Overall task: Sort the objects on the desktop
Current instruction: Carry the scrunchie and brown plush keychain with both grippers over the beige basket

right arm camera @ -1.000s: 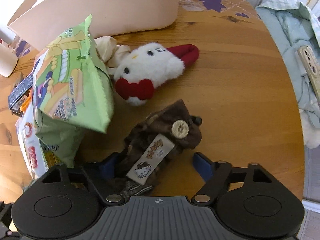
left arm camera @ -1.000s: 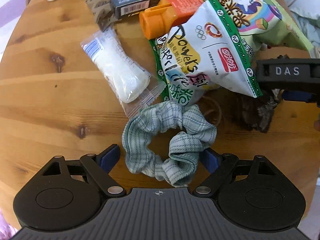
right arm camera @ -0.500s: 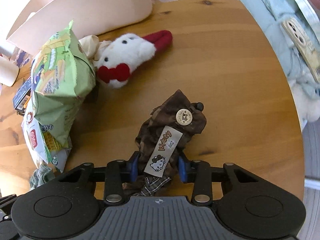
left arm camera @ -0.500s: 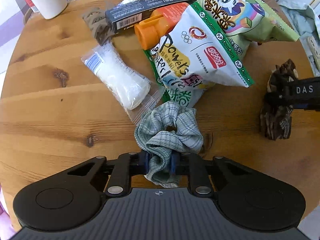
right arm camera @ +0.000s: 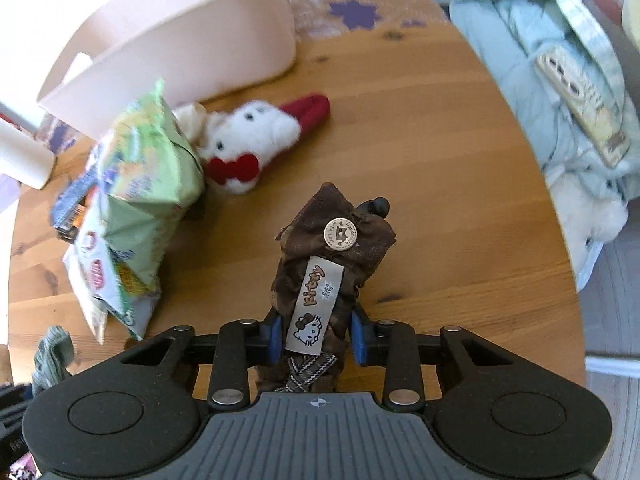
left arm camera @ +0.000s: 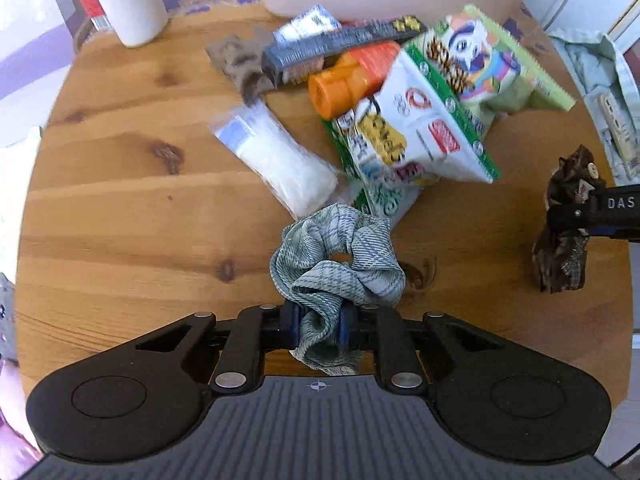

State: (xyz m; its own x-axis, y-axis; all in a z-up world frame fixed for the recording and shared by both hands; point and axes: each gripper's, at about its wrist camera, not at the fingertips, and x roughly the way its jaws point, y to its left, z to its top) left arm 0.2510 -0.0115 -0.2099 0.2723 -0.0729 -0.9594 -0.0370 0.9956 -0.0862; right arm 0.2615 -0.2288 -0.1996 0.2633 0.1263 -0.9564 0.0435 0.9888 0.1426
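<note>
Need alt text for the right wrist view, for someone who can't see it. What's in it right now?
The right gripper is shut on a brown fabric hair clip with a button and a cartoon cat label, above a round wooden table. Behind lie a white plush toy, snack bags and a pale bin.

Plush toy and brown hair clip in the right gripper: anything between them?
Nothing: right wrist view shows bare wood between the plush toy and the brown hair clip.

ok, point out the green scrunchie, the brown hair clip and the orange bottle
green scrunchie (left arm camera: 338,256), left wrist view, on its gathered plaid fabric.
brown hair clip (right arm camera: 328,264), right wrist view, on the brown cloth beside its label.
orange bottle (left arm camera: 348,78), left wrist view, on its orange body.
</note>
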